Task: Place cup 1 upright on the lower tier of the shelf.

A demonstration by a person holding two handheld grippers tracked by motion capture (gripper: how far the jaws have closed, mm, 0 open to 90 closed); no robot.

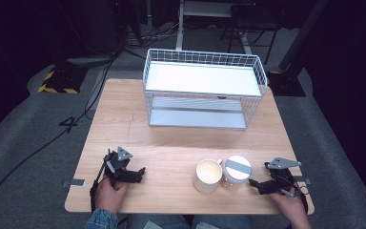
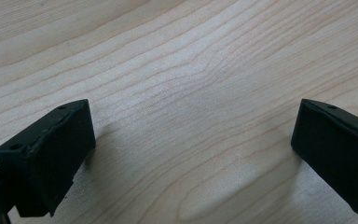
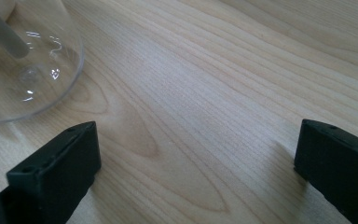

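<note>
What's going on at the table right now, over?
Left hand-held gripper open, empty. Right hand-held gripper open, beside the lidded jar. Cup touching jar. Wire shelf at the back, nothing blocking.

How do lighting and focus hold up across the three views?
High view: table evenly lit, surroundings nearly black, white rack bright. Left gripper view: wood grain sharp, soft shadows beside each jaw of the open left claw. Right gripper view: glare on the clear jar at top left; right claw open.
</note>
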